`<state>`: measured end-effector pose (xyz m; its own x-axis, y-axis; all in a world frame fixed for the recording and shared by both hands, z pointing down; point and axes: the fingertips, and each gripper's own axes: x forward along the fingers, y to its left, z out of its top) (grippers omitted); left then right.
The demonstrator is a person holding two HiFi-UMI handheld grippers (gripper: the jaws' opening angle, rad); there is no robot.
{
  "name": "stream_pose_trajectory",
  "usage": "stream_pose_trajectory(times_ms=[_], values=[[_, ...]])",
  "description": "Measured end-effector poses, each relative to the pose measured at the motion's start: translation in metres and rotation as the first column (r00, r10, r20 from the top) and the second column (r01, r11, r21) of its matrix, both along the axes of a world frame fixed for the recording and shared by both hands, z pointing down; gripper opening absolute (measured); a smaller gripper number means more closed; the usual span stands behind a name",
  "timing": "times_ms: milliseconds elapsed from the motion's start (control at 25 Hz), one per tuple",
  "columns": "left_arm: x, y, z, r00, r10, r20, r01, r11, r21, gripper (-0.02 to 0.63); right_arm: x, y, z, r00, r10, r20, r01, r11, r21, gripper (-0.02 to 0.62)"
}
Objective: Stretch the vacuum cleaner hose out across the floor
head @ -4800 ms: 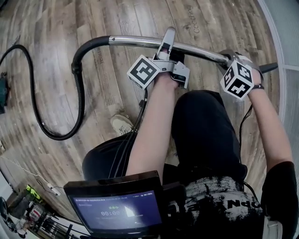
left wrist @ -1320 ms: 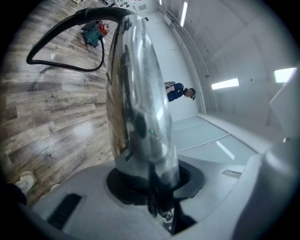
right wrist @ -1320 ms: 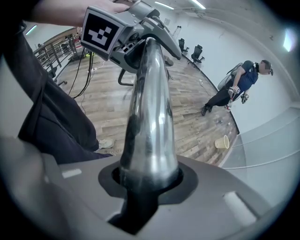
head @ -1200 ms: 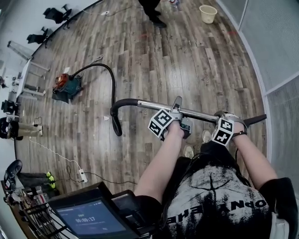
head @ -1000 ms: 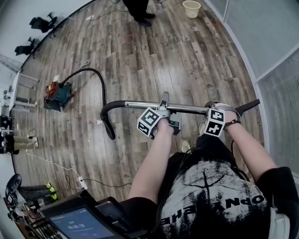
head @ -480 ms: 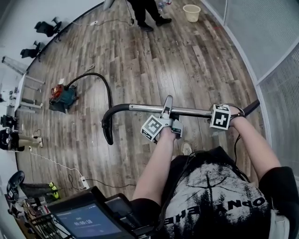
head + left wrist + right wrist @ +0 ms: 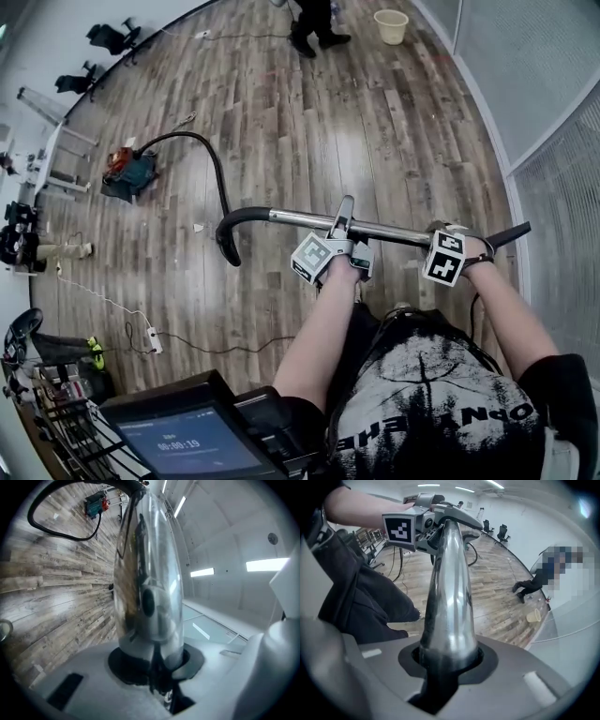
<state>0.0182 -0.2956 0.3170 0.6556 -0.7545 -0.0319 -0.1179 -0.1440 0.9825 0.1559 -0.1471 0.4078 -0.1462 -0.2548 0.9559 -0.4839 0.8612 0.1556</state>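
Chrome vacuum wand [image 7: 394, 231] held crosswise in both grippers, its black ribbed hose [image 7: 218, 173] trailing across the wood-plank floor [image 7: 375, 122].
A few seconds earlier the hose looped tightly by the feet. It then ran in a long arc to the teal-and-orange vacuum body [image 7: 129, 174] at 10 o'clock, so stretching looked well advanced, with one bend left. The left gripper [image 7: 345, 225], forearm reaching toward 12 o'clock, was closing its jaws on the wand's middle. The right gripper [image 7: 452, 232] at 2 o'clock clamped the wand near its handle end.
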Motion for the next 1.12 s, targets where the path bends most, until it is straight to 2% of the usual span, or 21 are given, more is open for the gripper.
stream_pose_trajectory(times_ms=[160,440,600,720,880,1040,1120], values=[[0.013,0.039,0.004,1.0,-0.028,-0.013,0.028,1.0,-0.01,0.063,0.019,0.033,0.002,0.999,0.003,-0.044,0.001,0.996,0.088,0.115],[0.03,0.081,0.009,1.0,-0.012,0.029,0.012,1.0,-0.008,0.06,0.035,0.076,0.002,0.997,0.053,-0.056,-0.042,0.982,0.186,0.122],[0.028,0.097,0.007,1.0,0.025,-0.018,-0.024,1.0,0.016,0.06,0.026,0.095,0.009,0.995,0.082,-0.053,-0.069,0.973,0.219,0.127],[0.021,0.113,0.013,0.998,0.056,-0.023,-0.055,0.998,0.03,0.06,0.016,0.115,0.012,0.992,0.11,-0.057,-0.095,0.97,0.225,0.129],[-0.008,0.171,0.015,0.992,0.114,-0.061,-0.111,0.992,0.053,0.058,-0.023,0.176,0.024,0.985,0.165,-0.053,-0.15,0.966,0.211,0.123],[-0.018,0.191,0.014,0.989,0.151,-0.008,-0.15,0.987,0.06,0.06,-0.038,0.208,0.02,0.978,0.202,-0.044,-0.192,0.966,0.171,0.12],[-0.019,0.197,0.016,0.986,0.165,-0.005,-0.164,0.985,0.046,0.06,-0.041,0.217,0.018,0.975,0.216,-0.047,-0.206,0.965,0.164,0.12]])
